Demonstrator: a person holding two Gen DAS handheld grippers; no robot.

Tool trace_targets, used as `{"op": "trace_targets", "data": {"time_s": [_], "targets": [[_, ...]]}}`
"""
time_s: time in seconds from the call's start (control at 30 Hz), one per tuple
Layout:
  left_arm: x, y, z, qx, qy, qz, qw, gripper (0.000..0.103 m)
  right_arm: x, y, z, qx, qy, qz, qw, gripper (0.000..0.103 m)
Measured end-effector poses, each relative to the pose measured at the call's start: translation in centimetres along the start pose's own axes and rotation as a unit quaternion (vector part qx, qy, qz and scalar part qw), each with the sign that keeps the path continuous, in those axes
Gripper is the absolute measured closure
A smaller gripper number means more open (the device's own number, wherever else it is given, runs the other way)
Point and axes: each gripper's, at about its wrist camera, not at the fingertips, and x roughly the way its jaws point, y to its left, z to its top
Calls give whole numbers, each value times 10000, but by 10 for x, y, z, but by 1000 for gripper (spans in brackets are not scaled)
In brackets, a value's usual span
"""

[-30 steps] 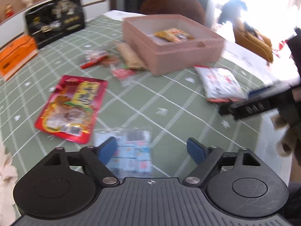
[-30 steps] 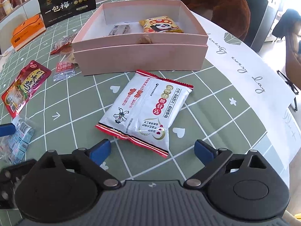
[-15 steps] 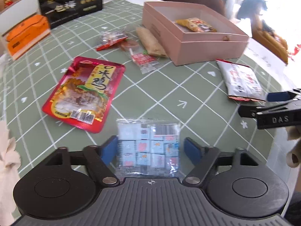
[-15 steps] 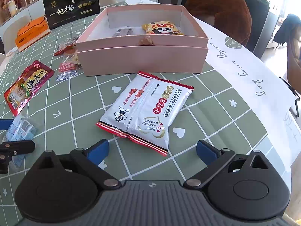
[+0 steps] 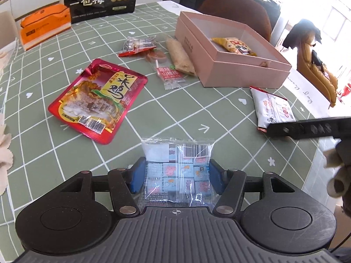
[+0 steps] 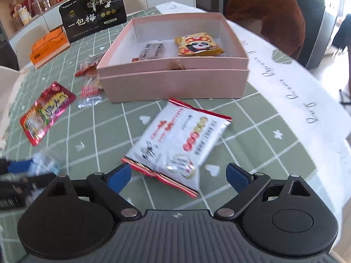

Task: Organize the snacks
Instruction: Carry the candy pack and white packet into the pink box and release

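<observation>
My left gripper [image 5: 177,179] is shut on a clear packet of small wrapped candies [image 5: 177,160] that lies flat on the green checked tablecloth. Both blue pads touch its sides. My right gripper [image 6: 178,176] straddles the near end of a white snack packet with red edges [image 6: 179,138]. Its jaws are closing, and the pads do not press on the packet. Beyond stands an open pink box [image 6: 175,85] holding a yellow panda snack [image 6: 198,45] and a small grey packet [image 6: 153,51]. A red chicken packet [image 5: 98,96] lies to the left.
Several small snacks [image 5: 169,74] lie against the pink box's [image 5: 241,74] left wall. A black bag [image 5: 101,0] and an orange box [image 5: 43,26] stand at the far edge. A brown chair [image 6: 269,11] is behind the table. The right side carries a white runner [image 6: 285,76].
The left pads have drawn in from wide apart onto the clear packet, and that view has levelled out. The right gripper has crept over the white packet's near end.
</observation>
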Motion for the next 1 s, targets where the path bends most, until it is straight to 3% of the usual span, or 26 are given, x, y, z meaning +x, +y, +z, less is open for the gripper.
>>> {"op": "trace_targets", "data": {"time_s": [0.1,0.27,0.4,0.57,0.7,0.83,0.9,0.97,1.0], "targets": [[-1,1,-2,-28,-34,-34,10000,38,19,6,17,206,308,60,9993,8],[-2,0,-3,40,-21,-17,10000,37,45,29,38,13,271,-708,9971,6],[-2,0,-3,32,-22,-33,10000,37,48,34,41,-134,256,-579,9979,7],[-2,2,-4,5,-63,-93,9999,37,36,33,20,-611,191,-236,9977,6],[-2,3,-5,8,-105,-138,9999,37,30,27,10,-761,-4,-144,9970,4],[-3,2,-7,98,-156,-126,9998,37,36,28,20,-651,67,-220,9976,2],[-4,1,-8,144,-150,-104,9997,36,39,28,28,-551,153,-268,9980,6],[-5,-2,-9,191,-105,-37,9998,37,35,32,31,-596,204,-310,9975,24],[-5,-4,-9,239,-83,16,9997,37,31,36,31,-748,267,-272,9965,26]]}}
